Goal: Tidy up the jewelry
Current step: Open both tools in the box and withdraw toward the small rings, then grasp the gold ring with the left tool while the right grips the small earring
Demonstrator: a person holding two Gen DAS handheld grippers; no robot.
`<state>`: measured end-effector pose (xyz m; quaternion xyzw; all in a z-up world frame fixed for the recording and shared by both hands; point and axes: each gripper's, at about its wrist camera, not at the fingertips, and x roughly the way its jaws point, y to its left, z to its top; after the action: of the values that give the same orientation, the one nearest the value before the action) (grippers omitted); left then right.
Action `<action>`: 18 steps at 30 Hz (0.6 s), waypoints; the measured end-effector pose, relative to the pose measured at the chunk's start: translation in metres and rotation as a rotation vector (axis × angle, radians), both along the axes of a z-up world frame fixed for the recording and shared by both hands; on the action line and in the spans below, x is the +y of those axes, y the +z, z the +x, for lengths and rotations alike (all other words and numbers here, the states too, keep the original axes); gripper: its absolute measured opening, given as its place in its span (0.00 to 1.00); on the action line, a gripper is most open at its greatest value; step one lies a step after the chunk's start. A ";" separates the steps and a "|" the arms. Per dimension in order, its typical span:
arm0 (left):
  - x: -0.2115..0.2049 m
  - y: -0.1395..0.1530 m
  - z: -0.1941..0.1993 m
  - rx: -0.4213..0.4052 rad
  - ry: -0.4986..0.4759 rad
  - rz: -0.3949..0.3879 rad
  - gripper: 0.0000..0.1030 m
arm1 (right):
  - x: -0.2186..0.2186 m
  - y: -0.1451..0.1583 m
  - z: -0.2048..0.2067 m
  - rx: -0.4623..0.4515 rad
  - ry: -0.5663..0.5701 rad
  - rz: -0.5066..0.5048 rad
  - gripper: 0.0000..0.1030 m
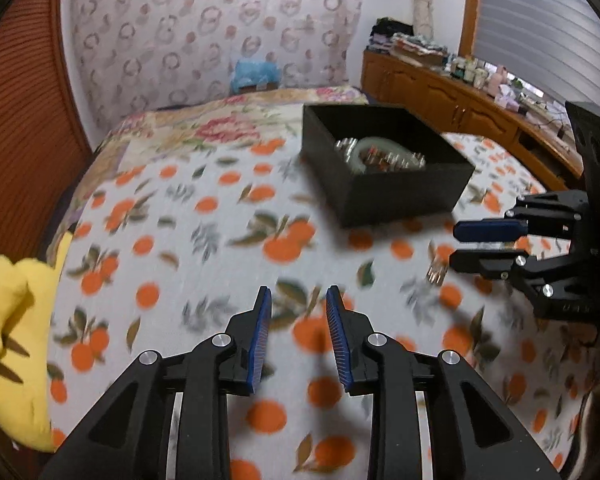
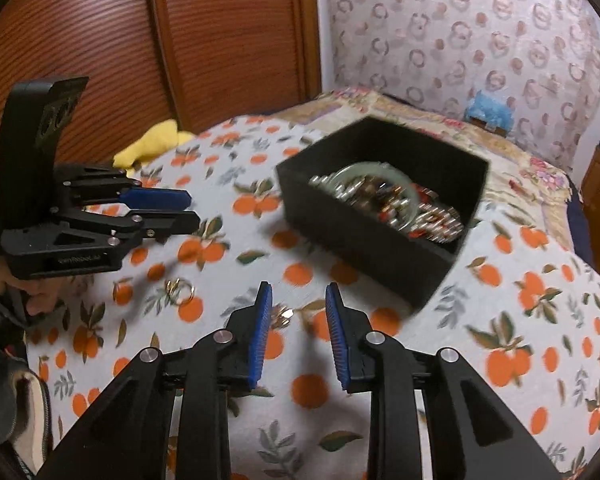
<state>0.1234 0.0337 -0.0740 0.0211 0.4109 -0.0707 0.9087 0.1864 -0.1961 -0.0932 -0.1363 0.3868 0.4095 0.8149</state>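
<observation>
Left wrist view, bottom centre: my left gripper [image 1: 299,300] is hanging over the orange-print bedspread [image 1: 204,240], blue pads parted a little, nothing sitting between them. Fabric only under the tips.

Right wrist view, bottom centre: my right gripper [image 2: 299,298] is standing the same way, pads slightly apart and gripping nothing. A small gold-coloured jewelry piece [image 2: 285,314] is lying on the cloth just past the left pad, showing in the gap between the fingers; too blurred to say what kind. It is not touching either pad as far as I can tell.

Lower left of that same view: a pair of gold rings [image 2: 180,290] is lying on the bedspread, close together, below my left gripper, which is reaching in from the left edge.

In the left wrist view my right gripper is coming in from the right edge at mid height, fingers pointing left, narrow gap between them. A small shiny item [image 1: 436,274] is lying on the cloth just left of and below those fingers; blur is hiding its shape.

Farther back, upper centre-right in both views: the black box [image 1: 400,196] is sitting open on the bed, holding a pale green bangle [image 1: 370,148] and a tangle of silvery and red beads [image 2: 420,216].

Left edge of the left wrist view: a yellow plush [image 1: 16,320] is lying at the bed's edge. Beyond it: wood panelling [image 1: 24,120] at upper left, patterned wall fabric [image 1: 204,28] at top centre, and a cluttered wooden cabinet [image 1: 440,96] at upper right.
</observation>
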 end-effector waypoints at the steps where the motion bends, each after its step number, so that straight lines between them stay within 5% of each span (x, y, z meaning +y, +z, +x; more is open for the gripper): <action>1: 0.003 -0.002 -0.003 0.008 0.003 0.002 0.27 | 0.003 -0.002 -0.002 0.002 0.008 -0.009 0.29; 14: 0.006 -0.007 -0.025 0.015 0.000 -0.019 0.35 | 0.018 -0.015 -0.008 -0.022 0.032 -0.088 0.29; 18: 0.000 -0.009 -0.028 0.020 -0.010 -0.029 0.35 | 0.018 -0.015 -0.011 -0.037 0.031 -0.100 0.16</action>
<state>0.0956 0.0340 -0.0826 0.0094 0.4190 -0.0813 0.9043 0.1751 -0.1785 -0.1080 -0.1903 0.3893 0.3997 0.8078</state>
